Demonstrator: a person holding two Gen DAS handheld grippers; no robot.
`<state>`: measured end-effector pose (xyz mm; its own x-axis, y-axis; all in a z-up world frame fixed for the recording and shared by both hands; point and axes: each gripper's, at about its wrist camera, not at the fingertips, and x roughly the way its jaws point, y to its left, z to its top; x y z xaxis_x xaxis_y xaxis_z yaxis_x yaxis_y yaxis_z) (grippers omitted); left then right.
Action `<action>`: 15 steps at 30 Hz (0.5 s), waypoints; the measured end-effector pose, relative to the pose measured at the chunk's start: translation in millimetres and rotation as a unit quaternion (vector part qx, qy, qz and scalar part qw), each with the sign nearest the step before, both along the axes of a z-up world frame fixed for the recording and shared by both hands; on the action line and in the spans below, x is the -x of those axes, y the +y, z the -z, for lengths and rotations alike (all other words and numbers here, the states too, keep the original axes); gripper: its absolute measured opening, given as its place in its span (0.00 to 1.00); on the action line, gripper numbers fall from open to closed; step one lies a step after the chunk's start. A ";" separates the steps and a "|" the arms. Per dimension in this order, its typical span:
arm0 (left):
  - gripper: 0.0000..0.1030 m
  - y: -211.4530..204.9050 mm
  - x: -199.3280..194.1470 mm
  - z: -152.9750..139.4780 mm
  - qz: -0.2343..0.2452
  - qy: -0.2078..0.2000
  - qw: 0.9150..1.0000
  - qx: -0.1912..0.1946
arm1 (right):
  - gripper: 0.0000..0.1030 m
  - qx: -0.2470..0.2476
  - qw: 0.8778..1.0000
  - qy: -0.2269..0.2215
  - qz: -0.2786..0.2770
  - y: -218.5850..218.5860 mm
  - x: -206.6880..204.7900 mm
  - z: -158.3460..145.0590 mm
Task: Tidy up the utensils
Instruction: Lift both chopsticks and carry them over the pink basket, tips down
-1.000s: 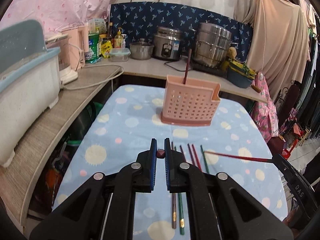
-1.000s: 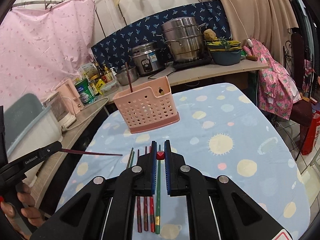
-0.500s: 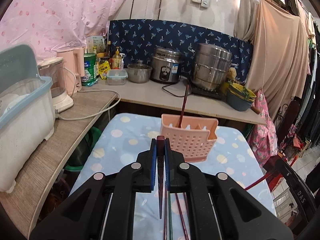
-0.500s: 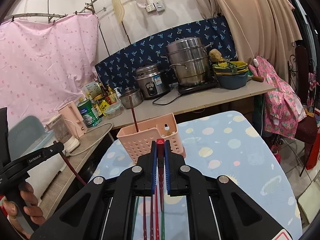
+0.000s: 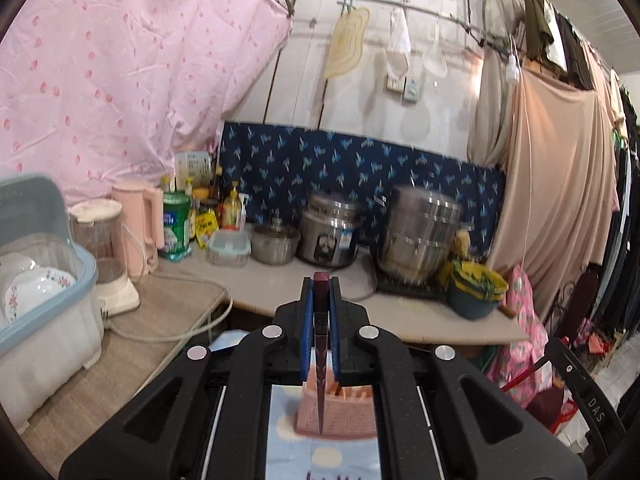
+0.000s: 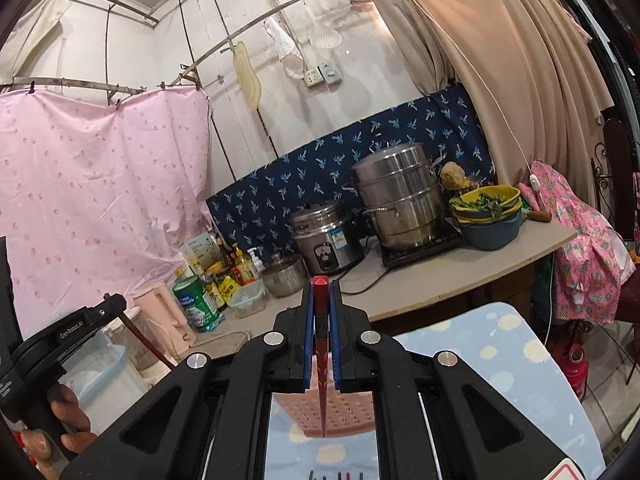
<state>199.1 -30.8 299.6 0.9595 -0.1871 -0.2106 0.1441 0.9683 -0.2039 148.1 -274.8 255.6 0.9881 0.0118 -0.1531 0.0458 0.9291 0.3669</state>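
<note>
Ideally, both grippers, left (image 5: 320,304) clamped on a maroon chopstick (image 5: 320,360), right (image 6: 321,304) on a red chopstick (image 6: 321,360), lower tips vertically into the pink perforated plastic holder (image 5: 348,412) mid-tabletop.

Pink basket (image 5: 352,412) mostly hidden behind gripper; table chopsticks (image 6: 340,475) cut off.

Pink curtain (image 5: 120,80), white wall (image 5: 420,40), cluttered counter (image 5: 280,280).

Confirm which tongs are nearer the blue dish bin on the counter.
Left. Left tongs are right beside the dish bin; right tongs are farther off, over the table.
</note>
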 end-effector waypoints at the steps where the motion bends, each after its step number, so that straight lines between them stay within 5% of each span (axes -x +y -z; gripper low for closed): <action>1: 0.07 -0.4 -4.7 -4.2 -0.004 -0.009 1.000 0.004 | 0.07 -0.003 1.000 -0.006 0.003 -2.0 -7.0 -4.0; 8: 0.07 -7.7 -45.9 -9.9 -0.017 -0.027 0.999 0.019 | 0.07 -0.014 1.000 -0.022 0.014 -9.3 -54.8 -10.3; 15: 0.07 -16.5 -86.5 20.8 -0.015 0.004 1.000 0.013 | 0.07 -0.006 1.000 0.021 0.013 -6.5 -98.1 23.4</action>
